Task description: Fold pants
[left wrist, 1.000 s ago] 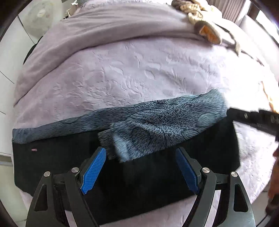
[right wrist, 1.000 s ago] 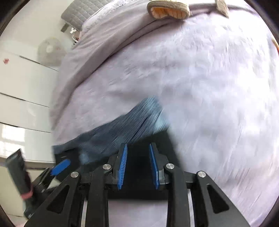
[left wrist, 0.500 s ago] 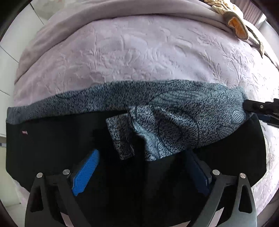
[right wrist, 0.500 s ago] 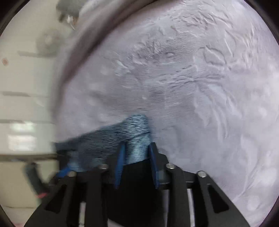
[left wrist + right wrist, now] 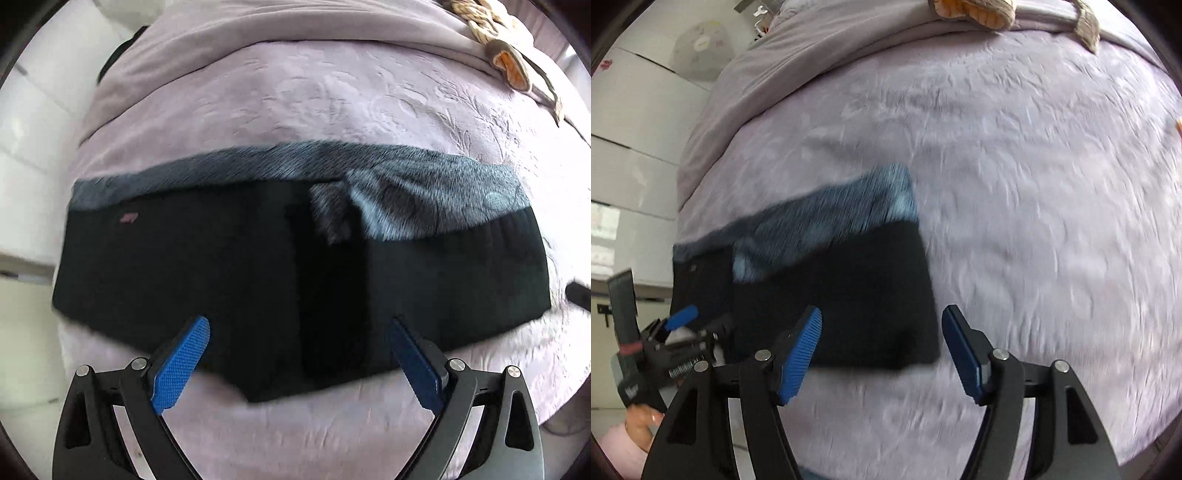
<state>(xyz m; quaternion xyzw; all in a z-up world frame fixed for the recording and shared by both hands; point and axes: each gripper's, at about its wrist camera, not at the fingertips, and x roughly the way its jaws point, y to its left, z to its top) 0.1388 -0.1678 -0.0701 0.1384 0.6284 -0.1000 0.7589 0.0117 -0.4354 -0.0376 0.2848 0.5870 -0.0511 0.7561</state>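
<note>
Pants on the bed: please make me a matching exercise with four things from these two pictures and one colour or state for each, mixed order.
Things:
1. pants
2. bedspread
3. left gripper
4. right gripper

Colours or states:
A. pale lilac, with an embossed leaf pattern
B. jaws wide apart above the near edge of the pants, nothing between the pads
C. black, with a blue-grey patterned band along the far edge, lying flat
D. jaws opening above the right corner of the pants, pads not pressing the cloth

Pairs: 1-C, 2-A, 3-B, 4-D
</note>
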